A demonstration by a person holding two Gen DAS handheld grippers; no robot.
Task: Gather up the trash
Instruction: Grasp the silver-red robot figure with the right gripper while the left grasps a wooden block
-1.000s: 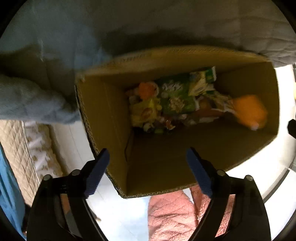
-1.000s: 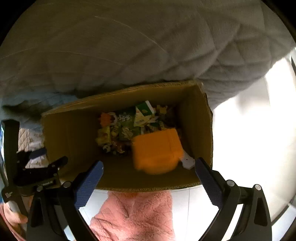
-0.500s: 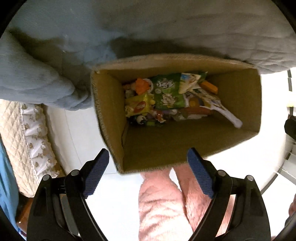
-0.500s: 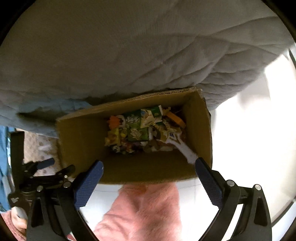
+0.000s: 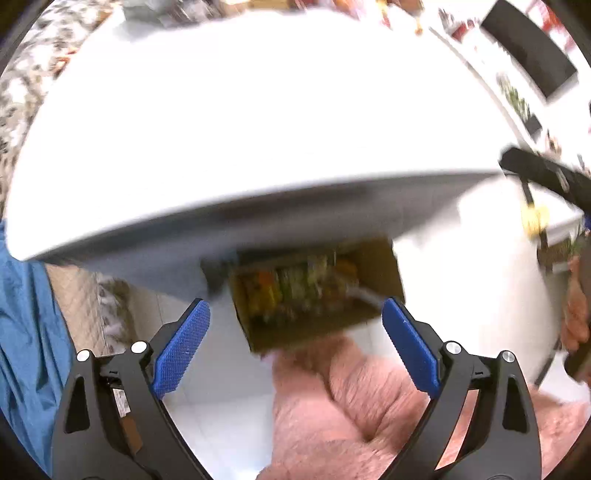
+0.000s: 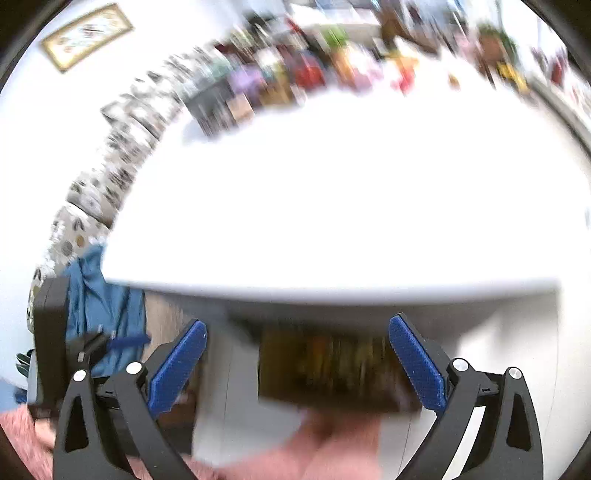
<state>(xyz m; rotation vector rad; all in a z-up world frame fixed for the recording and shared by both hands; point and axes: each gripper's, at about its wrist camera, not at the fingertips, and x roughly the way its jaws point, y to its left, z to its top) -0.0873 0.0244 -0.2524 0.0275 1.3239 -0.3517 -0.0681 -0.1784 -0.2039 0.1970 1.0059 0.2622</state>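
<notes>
The left tool [image 5: 295,343] is spread wide, its blue pads [image 5: 181,349] well apart with nothing between them. Past them, toward 12 o'clock in the left wrist view, an open cardboard box [image 5: 314,291] stands on the pale floor [image 5: 225,387], blurred by motion. Inside it lies a heap of trash [image 5: 295,291] — orange, yellow and green wrappers, too smeared to tell apart. The box sits just under the edge of a big white bed [image 5: 258,129], which fills the upper half of that view. A pink fuzzy garment [image 5: 354,410] covers the person's legs at 6 o'clock, just below the box. A blue cloth [image 5: 26,332] hangs at 9 o'clock. At 3 o'clock a hand [image 5: 576,314] grips the black body of the other tool.

The right tool [image 6: 297,363] is likewise spread, empty between its blue pads [image 6: 415,363]. In its view the box [image 6: 332,369] shows as a dark, heavily blurred block between the pads and beyond them, at about 6 o'clock, with the bed [image 6: 332,203] above it. A framed picture [image 6: 86,35] hangs on the wall at 10 o'clock, and a smeared row of colourful things runs along 12 o'clock — too blurred to name. The blue cloth [image 6: 99,295] is at 8 o'clock, beside the other tool's black body.
</notes>
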